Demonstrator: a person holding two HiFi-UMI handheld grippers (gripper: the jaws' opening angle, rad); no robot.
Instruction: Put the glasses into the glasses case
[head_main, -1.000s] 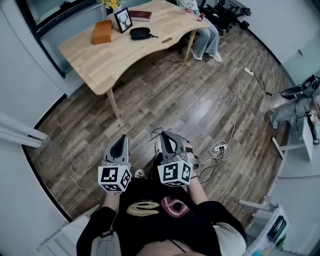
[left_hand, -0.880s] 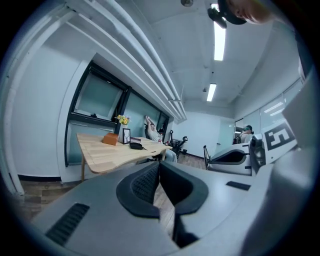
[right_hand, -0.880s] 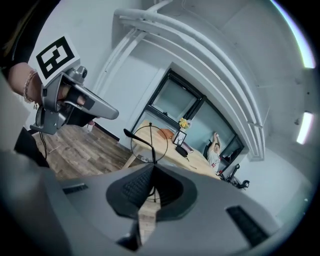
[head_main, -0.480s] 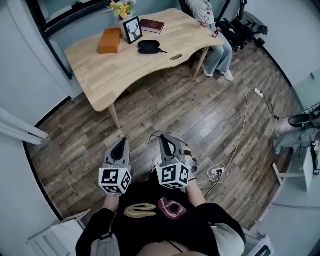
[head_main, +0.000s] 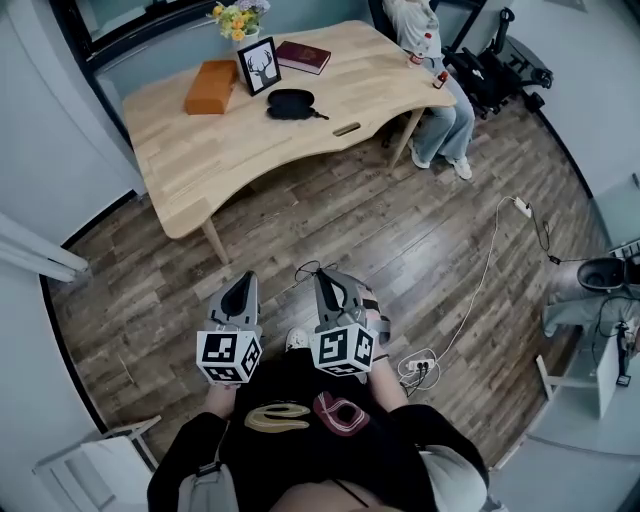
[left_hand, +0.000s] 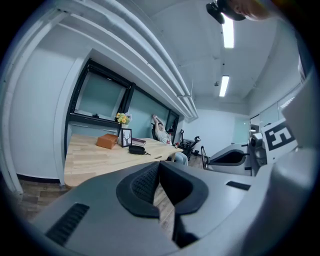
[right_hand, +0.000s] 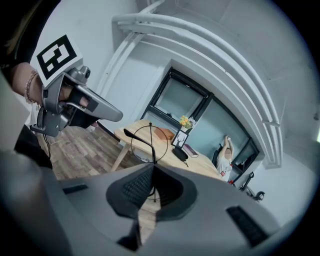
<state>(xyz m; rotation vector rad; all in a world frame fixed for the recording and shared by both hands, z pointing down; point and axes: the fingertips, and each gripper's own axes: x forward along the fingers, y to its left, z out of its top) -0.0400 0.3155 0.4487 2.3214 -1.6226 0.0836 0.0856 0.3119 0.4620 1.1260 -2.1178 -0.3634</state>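
"What's the right gripper (head_main: 326, 278) got?"

"Thin black wire glasses (right_hand: 137, 136) with round rims. They're pinched between its ribbed pads, one temple sticking up."

"And the left gripper (head_main: 244, 282)?"

"Pressed together, with nothing in it."

"And the case?"

"The glasses case (head_main: 290, 103) is a smooth black oval. It's well away on the pale wooden table (head_main: 200, 145), near a framed picture (head_main: 259, 66)."

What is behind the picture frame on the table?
Yellow flowers stand behind the picture frame. The frame covers their lower part, so a vase cannot be made out clearly.
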